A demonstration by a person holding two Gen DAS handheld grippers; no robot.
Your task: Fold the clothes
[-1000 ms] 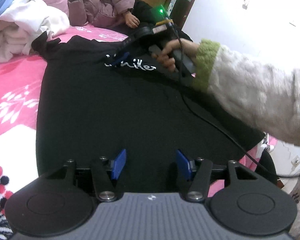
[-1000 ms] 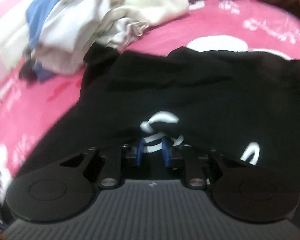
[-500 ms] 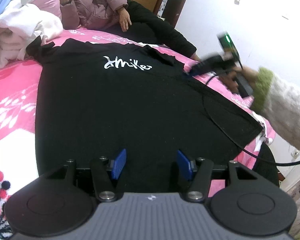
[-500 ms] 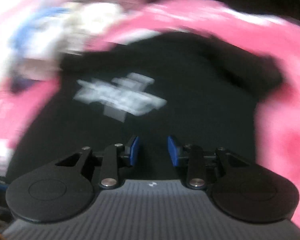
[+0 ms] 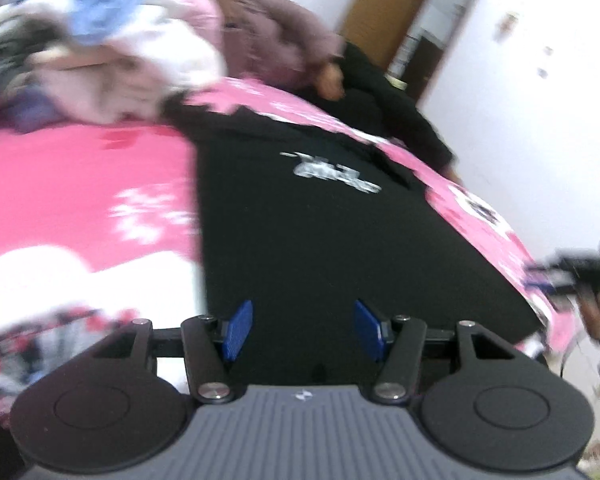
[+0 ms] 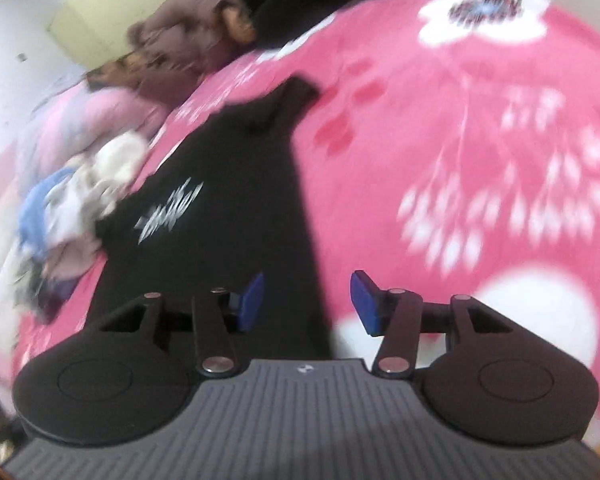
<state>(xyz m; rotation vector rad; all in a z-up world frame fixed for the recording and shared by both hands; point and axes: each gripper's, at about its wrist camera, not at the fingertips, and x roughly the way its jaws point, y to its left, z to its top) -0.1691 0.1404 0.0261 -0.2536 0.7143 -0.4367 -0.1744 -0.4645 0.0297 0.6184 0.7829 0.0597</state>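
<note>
A black T-shirt (image 5: 320, 224) with a white chest print (image 5: 332, 172) lies spread flat on a pink flowered bedspread (image 5: 84, 184). My left gripper (image 5: 303, 330) hovers open over the shirt's near hem, nothing between its blue pads. In the right wrist view the same black T-shirt (image 6: 236, 208) runs away to the upper left, one sleeve (image 6: 288, 100) pointing out. My right gripper (image 6: 306, 300) is open above the shirt's right edge, half over the bedspread (image 6: 480, 152). In the left wrist view the right gripper (image 5: 572, 272) shows blurred at the far right, off the bed's edge.
A heap of white, blue and pink clothes (image 5: 100, 48) lies at the head of the bed, also seen as the clothes pile (image 6: 72, 208). A person in a mauve jacket (image 5: 284, 40) and black trousers lies across the far side. A white wall and brown door (image 5: 384, 12) stand behind.
The right gripper let go of the shirt near its print, opened, and swung back to the shirt's right edge. The left gripper stayed open and shifted left. Both views are now blurred by motion.
</note>
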